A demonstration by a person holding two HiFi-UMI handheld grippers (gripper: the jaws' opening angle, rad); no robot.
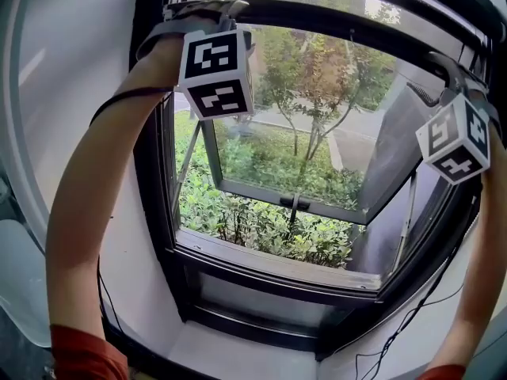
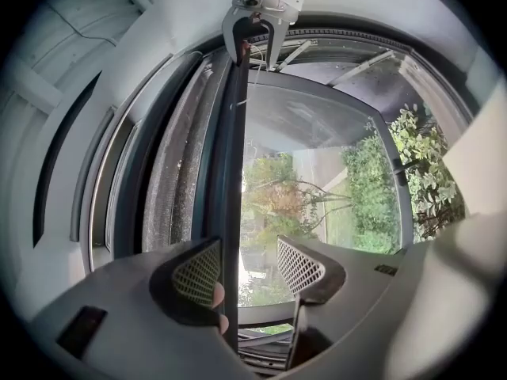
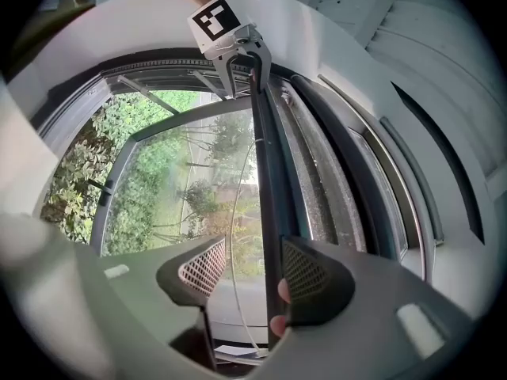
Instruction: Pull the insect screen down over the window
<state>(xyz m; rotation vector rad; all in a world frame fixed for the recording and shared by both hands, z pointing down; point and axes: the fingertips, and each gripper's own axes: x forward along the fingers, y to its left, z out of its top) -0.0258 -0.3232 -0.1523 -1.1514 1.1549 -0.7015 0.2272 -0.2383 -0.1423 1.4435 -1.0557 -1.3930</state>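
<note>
**A:** Closest first?

**B:** Left gripper (image 2: 249,266), low centre of its own view: spread wide, clamped on nothing. Straddles a dark pull bar (image 2: 234,172), though, hard against the left-hand pad (image 2: 198,274) and well clear of the other. Same story with the right gripper (image 3: 252,266): agape, bar touching the right-hand pad (image 3: 305,274), daylight on the opposite side.

**A:** Pulled down at all?

**B:** Not yet. Insect screen (image 1: 317,14) gathered along the top edge of the head view, one gripper near each end of its bar. Grainy grey strip (image 2: 170,188) alongside the bar, probably mesh; hard to say for sure. Further out, window pane (image 1: 333,133) swung outward, then shrubs (image 1: 261,228) and trees (image 1: 317,93) with nothing drawn across them.

**A:** How to handle?

**B:** Probably light, stiff along the bar, flimsy in the mesh. So grip the bar only, never the mesh. Looks smooth, so close both sets of jaws firmly before pulling. Likely spring-loaded: expect a steady upward tug and a snap back on any slip. Keep hold near both ends, as placed now, and draw down evenly to stay level and avoid jamming askew.
</note>
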